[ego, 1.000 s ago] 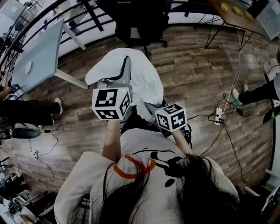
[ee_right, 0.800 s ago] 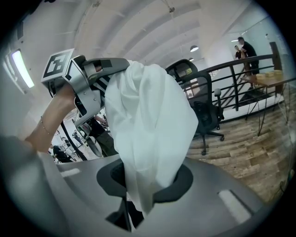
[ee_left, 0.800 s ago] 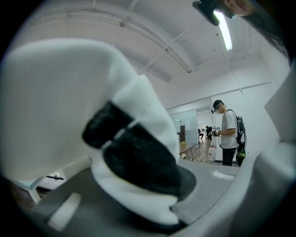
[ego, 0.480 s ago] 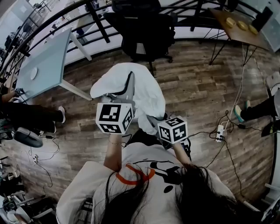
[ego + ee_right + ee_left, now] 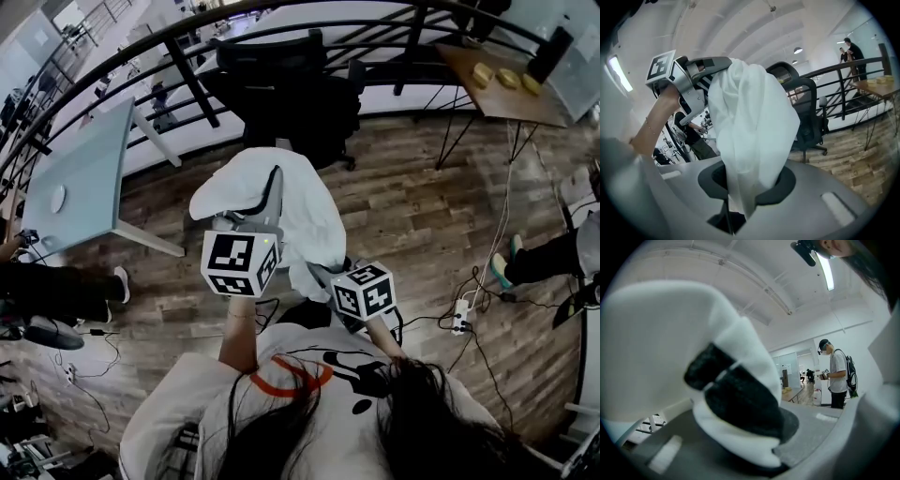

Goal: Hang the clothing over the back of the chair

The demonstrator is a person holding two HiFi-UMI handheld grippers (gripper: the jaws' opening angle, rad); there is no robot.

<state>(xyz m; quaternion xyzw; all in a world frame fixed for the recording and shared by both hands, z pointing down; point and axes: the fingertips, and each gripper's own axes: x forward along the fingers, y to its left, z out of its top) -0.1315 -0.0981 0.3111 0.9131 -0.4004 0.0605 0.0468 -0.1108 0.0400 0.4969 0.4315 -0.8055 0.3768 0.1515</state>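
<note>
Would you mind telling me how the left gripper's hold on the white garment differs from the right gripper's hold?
The left gripper pinches a fold showing dark patches; the right gripper pinches plain white cloth. In the head view, the white garment drapes over the left gripper, held higher, while the right gripper grips its lower edge. Both are shut on the garment.

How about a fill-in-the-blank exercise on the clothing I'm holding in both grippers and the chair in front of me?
1. The clothing is ____ in colour.
2. The left gripper and the right gripper are each shut on it, so ____ grippers hold it.
3. The office chair ahead by the railing is ____ in colour.
4. The floor is laid with ____ planks.

Missing words: white; two; black; wooden
</note>
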